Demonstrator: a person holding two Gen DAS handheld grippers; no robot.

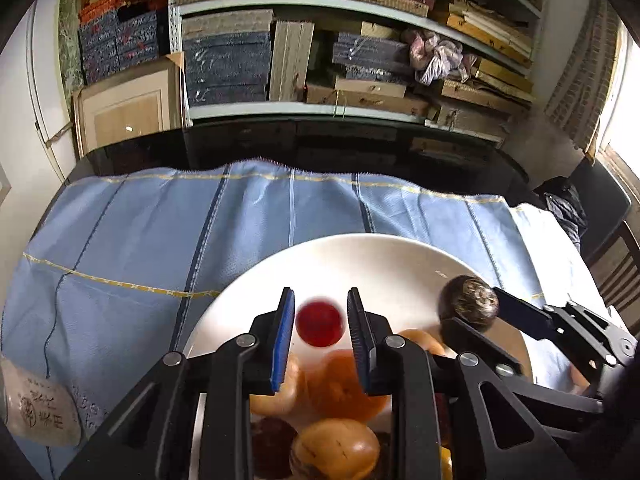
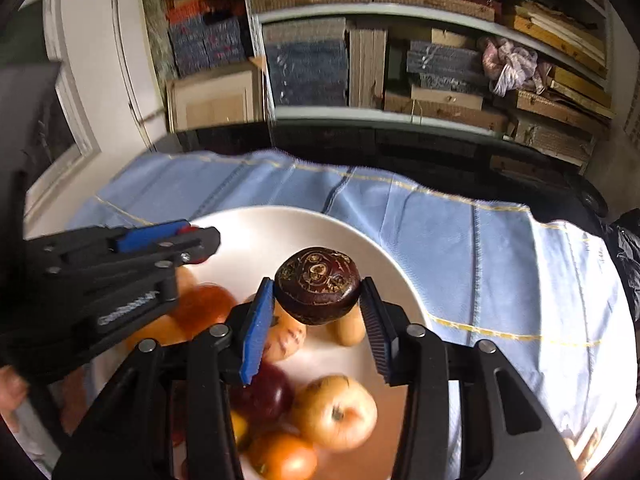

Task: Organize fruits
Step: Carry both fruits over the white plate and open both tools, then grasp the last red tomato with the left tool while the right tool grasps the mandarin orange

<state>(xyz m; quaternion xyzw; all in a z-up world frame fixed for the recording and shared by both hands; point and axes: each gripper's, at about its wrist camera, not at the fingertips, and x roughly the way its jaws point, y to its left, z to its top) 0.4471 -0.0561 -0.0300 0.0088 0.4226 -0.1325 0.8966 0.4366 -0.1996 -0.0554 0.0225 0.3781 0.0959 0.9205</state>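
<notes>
Where fruits (image 2: 280, 380) crowd: shelves (image 1: 320, 52) behind.

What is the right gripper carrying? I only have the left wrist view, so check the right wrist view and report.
Observer: The right gripper is shut on a dark round fruit, with one pad against each side.
Operator: Tell me what shows just below it.
Observer: A small tan fruit lies on the white plate, partly hidden behind the dark one.
Operator: Report what is nearest the right camera.
Observer: A yellow apple, its stem hollow facing up, sits beside a dark red fruit.
</notes>
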